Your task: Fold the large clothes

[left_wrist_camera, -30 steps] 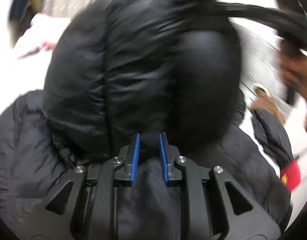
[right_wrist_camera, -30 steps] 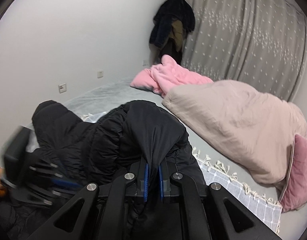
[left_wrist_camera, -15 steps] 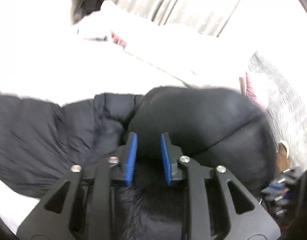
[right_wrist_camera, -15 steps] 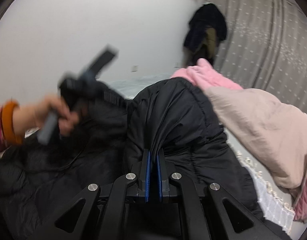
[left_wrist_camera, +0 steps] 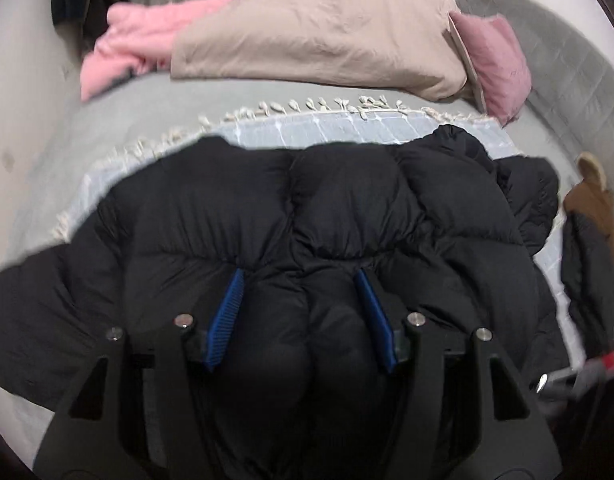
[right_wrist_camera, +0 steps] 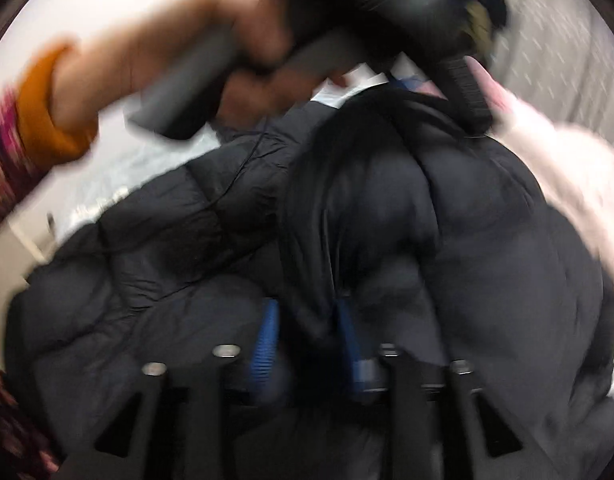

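Note:
A black puffer jacket [left_wrist_camera: 339, 200] lies spread on the light blue fringed blanket [left_wrist_camera: 347, 128] on the bed. My left gripper [left_wrist_camera: 299, 276] hovers just over its near part, jaws opening. The blue pads [left_wrist_camera: 231, 312] stand wide apart and padded fabric bulges loosely between them. In the blurred right wrist view my right gripper [right_wrist_camera: 305, 308] is low over the jacket [right_wrist_camera: 467, 240], jaws opening. A ridge of fabric still lies between its pads [right_wrist_camera: 267, 332]. The person's hand [right_wrist_camera: 247, 56] holds the left gripper's handle across the top of that view.
At the far side of the bed lie a beige duvet [left_wrist_camera: 319, 32], a pink blanket [left_wrist_camera: 135, 44] and a pink pillow [left_wrist_camera: 495, 60]. A grey headboard [left_wrist_camera: 567, 72] curves along the right. A brown and dark garment [left_wrist_camera: 591, 208] lies at the right edge.
Both grippers were shut on jacket fabric and now stand open. The raised part of the jacket has come down flat. The right gripper sank toward it, and the hand with the left gripper rose.

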